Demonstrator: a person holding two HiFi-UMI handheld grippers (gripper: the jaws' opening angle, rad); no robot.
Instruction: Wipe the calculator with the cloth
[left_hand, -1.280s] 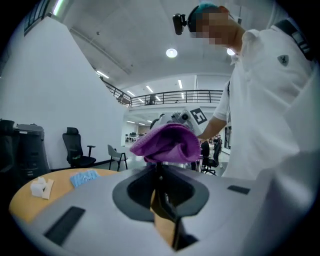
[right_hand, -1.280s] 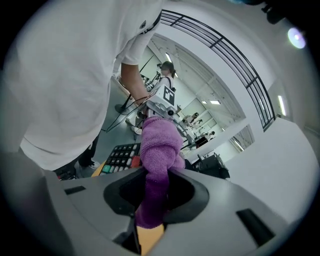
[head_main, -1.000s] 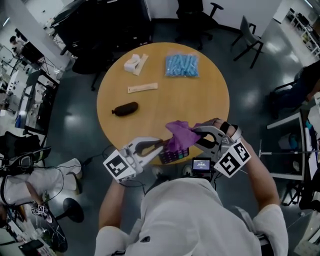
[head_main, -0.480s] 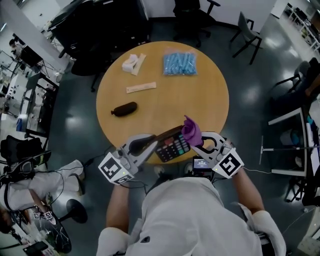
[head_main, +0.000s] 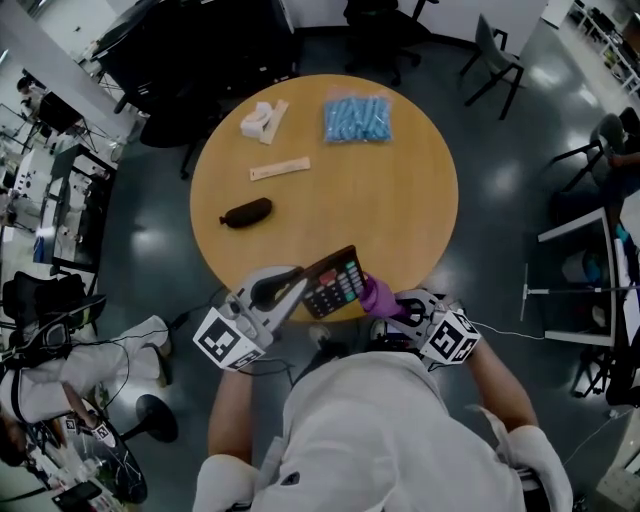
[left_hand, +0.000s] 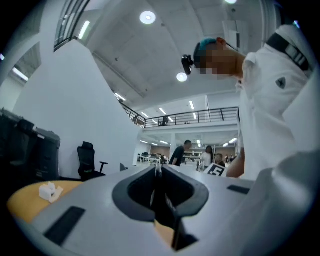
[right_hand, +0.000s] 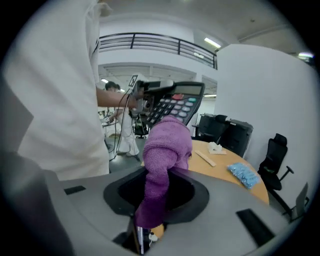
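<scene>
A: Purple cloth (head_main: 378, 297) has slid from the calculator's (head_main: 335, 283) top to its lower right corner, low centre of frame, over the round table's (head_main: 400, 190) near edge.
B: Grips?
A: Left gripper (head_main: 303, 285) pinches the calculator's left edge; right gripper (head_main: 392, 305) is clamped on the cloth.
B: Step?
A: Mid-wipe, I judge. Next: lift and stroke back across the keys.

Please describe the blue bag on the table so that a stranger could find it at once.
Start at the round wooden table and look at its far side, away from the person. The bag lies there on the right, with a white lump to its left. It is the only blue thing on the table.
</scene>
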